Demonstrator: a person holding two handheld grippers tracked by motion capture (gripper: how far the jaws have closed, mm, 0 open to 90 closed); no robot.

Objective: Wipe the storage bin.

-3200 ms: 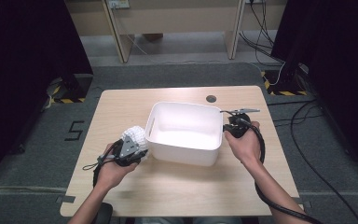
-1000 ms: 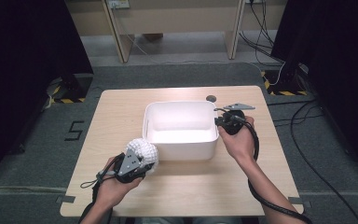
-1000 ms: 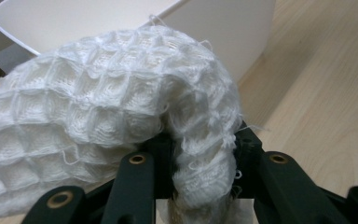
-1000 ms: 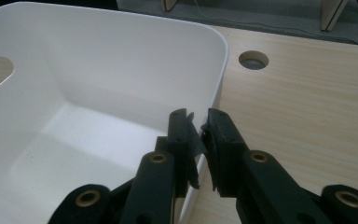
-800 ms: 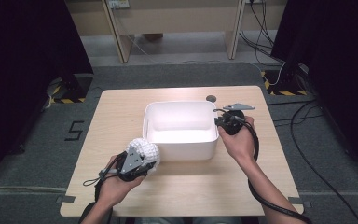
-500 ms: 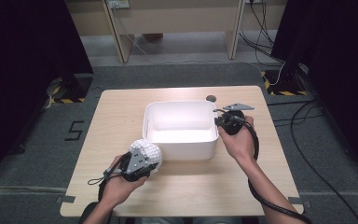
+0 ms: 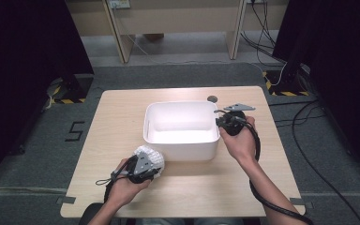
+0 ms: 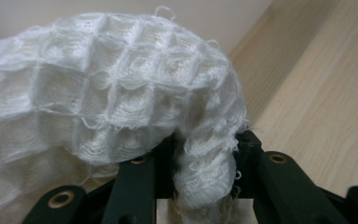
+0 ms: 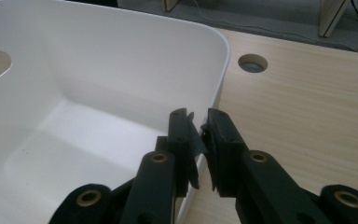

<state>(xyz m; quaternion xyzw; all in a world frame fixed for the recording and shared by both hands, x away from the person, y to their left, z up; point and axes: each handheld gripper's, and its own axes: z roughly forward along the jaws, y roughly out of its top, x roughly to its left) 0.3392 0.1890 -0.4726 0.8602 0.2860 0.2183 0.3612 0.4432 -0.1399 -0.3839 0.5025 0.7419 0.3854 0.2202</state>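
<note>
Up close, my left gripper (image 8: 205, 182) pinches a fold of a soft white waffle-weave cloth (image 8: 107, 102), bunched and frayed, just beside the near left corner of a smooth white rounded plastic tub (image 7: 180, 150). My right gripper (image 9: 199, 128) clamps the tub's thin right wall on the pale wooden table (image 7: 122, 108).

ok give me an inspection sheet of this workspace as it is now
surface: light wood table, round hole near the far edge
job's things: white bin mid-table, nothing seen inside; white waffle cloth bunched by the bin's near left corner
clutter: nothing seen
grippers: left gripper shut on the cloth; right gripper shut on the bin's right wall
cables: one trails from each gripper; more on the floor at the back and right
surroundings: grey floor, dark curtains both sides, wooden frame legs behind, striped floor tape
</note>
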